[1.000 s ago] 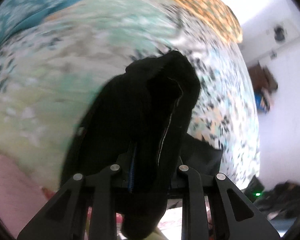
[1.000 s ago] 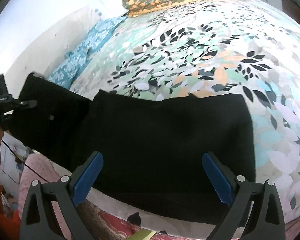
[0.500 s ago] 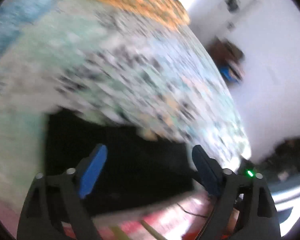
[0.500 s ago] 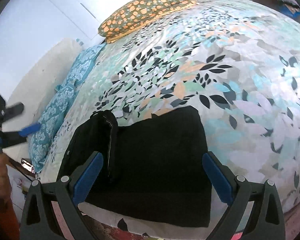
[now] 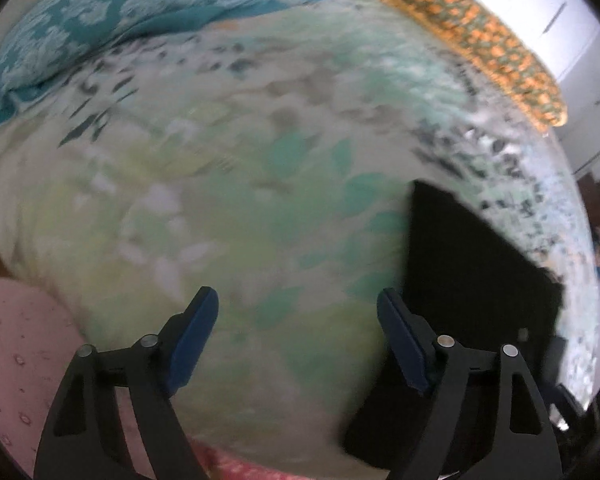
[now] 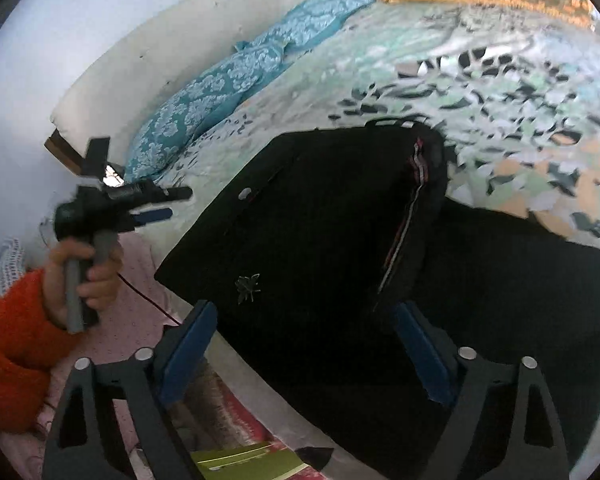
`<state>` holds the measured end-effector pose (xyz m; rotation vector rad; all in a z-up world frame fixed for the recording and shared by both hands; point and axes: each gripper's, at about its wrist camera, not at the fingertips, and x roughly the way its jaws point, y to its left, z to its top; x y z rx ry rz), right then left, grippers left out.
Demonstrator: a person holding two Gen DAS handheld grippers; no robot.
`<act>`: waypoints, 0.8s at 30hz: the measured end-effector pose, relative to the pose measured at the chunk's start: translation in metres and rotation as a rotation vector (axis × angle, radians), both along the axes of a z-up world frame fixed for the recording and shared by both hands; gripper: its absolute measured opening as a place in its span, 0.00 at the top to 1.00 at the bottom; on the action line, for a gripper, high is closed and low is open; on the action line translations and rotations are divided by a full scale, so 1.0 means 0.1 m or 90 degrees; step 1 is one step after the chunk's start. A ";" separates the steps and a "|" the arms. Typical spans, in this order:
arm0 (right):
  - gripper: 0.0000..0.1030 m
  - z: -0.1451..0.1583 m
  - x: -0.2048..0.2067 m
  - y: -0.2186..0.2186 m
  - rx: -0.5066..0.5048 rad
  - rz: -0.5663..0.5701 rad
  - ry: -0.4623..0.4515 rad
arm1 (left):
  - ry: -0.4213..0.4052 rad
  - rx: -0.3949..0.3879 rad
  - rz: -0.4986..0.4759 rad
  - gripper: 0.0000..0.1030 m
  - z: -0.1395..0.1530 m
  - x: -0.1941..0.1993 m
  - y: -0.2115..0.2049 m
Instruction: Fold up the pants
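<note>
Your left gripper (image 5: 298, 320) has its jaws apart, just easing closer, with only bed (image 5: 228, 208) between them; the pants (image 5: 472, 264) lie at the frame's right. Your right gripper (image 6: 304, 340) is also apart and narrowing over the folded pants (image 6: 320, 232) at center, not touching.

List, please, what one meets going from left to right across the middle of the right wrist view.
Orange sleeve → hand holding the left gripper → black pants, folded on the bed → leaf-patterned bedsheet.
</note>
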<state>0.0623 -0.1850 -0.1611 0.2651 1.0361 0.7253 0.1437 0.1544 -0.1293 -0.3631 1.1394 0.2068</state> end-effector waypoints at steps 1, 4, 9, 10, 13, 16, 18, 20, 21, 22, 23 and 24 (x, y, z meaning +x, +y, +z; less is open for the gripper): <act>0.16 -0.03 -0.01 0.02 -0.002 0.006 0.005 | -0.005 -0.013 0.005 0.21 0.01 0.00 0.02; 0.16 -0.15 -0.04 0.07 -0.025 0.015 0.027 | -0.020 -0.015 0.010 0.20 0.00 0.06 0.02; 0.16 -0.13 -0.09 -0.02 0.080 0.032 0.053 | 0.006 -0.010 -0.016 0.20 -0.12 0.10 -0.08; 0.16 -0.10 -0.10 -0.03 0.099 0.035 0.055 | 0.009 -0.007 -0.021 0.20 -0.13 0.10 -0.11; 0.16 -0.11 -0.04 -0.05 0.104 0.033 0.067 | 0.011 0.005 -0.027 0.20 -0.12 0.14 -0.19; 0.26 -0.21 0.09 0.08 0.047 0.045 0.094 | 0.017 0.005 -0.024 0.20 -0.15 0.15 -0.17; 0.52 -0.24 0.15 0.12 0.031 0.062 0.103 | 0.024 0.001 -0.017 0.20 -0.18 0.14 -0.15; 0.70 -0.20 0.18 0.13 0.032 0.070 0.105 | 0.031 -0.004 -0.008 0.20 -0.21 0.14 -0.11; 0.77 -0.15 0.17 0.13 0.028 0.070 0.102 | 0.033 -0.006 -0.004 0.20 -0.21 0.13 -0.09; 0.79 -0.10 0.16 0.14 0.026 0.066 0.098 | 0.033 -0.008 0.001 0.20 -0.22 0.13 -0.07; 0.80 -0.01 0.14 0.14 0.026 0.063 0.091 | 0.033 -0.014 0.007 0.20 -0.22 0.12 -0.04; 0.81 0.15 0.10 0.15 0.028 0.062 0.072 | 0.032 -0.024 0.015 0.20 -0.22 0.12 -0.01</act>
